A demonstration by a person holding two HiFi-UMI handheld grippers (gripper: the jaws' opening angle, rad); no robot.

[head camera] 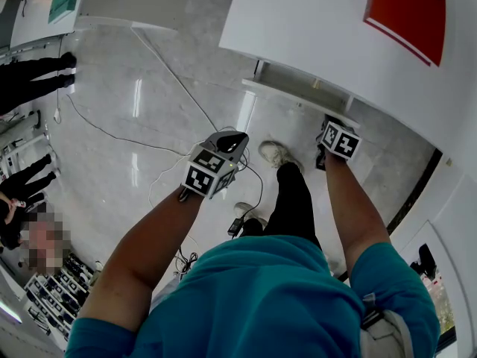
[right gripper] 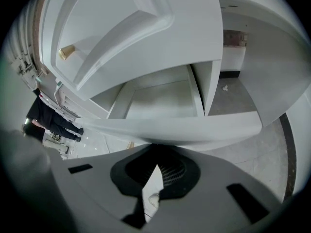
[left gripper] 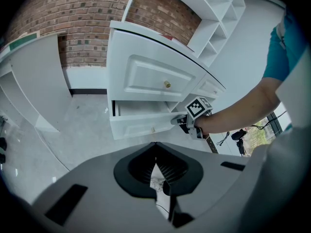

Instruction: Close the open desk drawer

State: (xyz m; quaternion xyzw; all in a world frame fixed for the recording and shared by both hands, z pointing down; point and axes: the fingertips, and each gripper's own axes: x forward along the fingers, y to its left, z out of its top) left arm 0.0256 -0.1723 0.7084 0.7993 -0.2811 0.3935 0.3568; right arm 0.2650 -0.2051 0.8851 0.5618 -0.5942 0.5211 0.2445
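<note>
Pushing the drawer (left gripper: 138, 125) off-centre, the right gripper (left gripper: 181, 122) may jam it askew; its jaws and the left gripper's (head camera: 227, 142) meet, empty.

right claw (right gripper: 156, 165): jaws together | drawer (right gripper: 184, 130): open, front just above claw tips

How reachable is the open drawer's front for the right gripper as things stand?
Probably yes: the right gripper sits right at the drawer front, jaws together, with nothing between them and it. The left gripper hangs back, out of the way.
</note>
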